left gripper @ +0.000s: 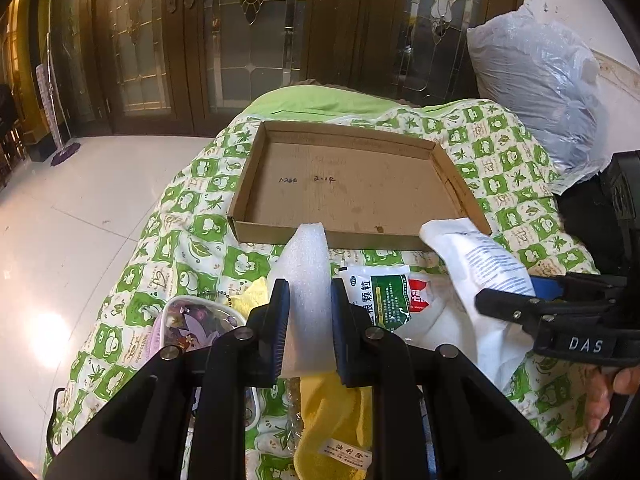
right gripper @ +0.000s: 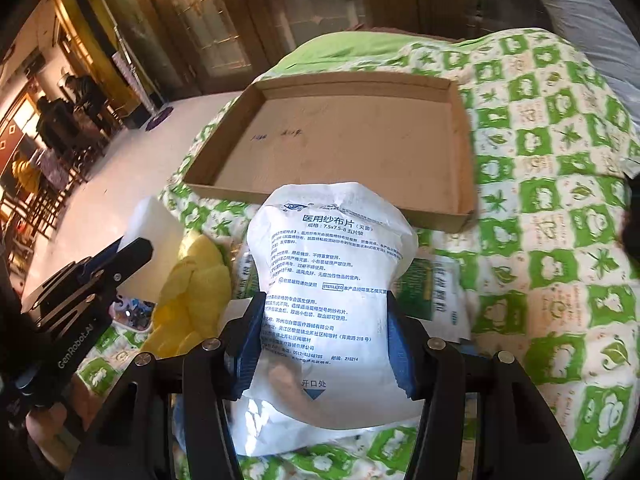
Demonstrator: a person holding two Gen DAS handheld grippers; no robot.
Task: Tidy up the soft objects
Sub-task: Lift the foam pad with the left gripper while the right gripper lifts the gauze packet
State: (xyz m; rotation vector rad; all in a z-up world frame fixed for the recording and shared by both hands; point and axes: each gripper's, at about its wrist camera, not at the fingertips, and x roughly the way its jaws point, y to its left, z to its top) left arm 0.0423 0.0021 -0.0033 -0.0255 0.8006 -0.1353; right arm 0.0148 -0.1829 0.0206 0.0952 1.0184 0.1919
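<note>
My left gripper (left gripper: 310, 292) is shut on a white foam block (left gripper: 308, 264), held upright just in front of the near wall of a shallow cardboard tray (left gripper: 256, 184). My right gripper (right gripper: 326, 304) is shut on a white printed gauze packet (right gripper: 332, 248), its blue pads squeezing the packet's sides. The packet hangs over the quilt, short of the tray's (right gripper: 224, 148) near wall. The tray holds nothing. Each wrist view also shows the other gripper: the right gripper (left gripper: 516, 294) with its packet (left gripper: 472, 252), and the left gripper (right gripper: 120, 256) with the foam (right gripper: 156, 232).
On the green-and-white quilt (left gripper: 500, 148) lie a yellow cloth (left gripper: 328, 416), a green-printed sachet (left gripper: 380, 296) and a purple floral pouch (left gripper: 192, 320). A big plastic bag (left gripper: 536, 92) sits at the back right. White floor (left gripper: 80, 200) drops off to the left; people sit far left (right gripper: 60, 120).
</note>
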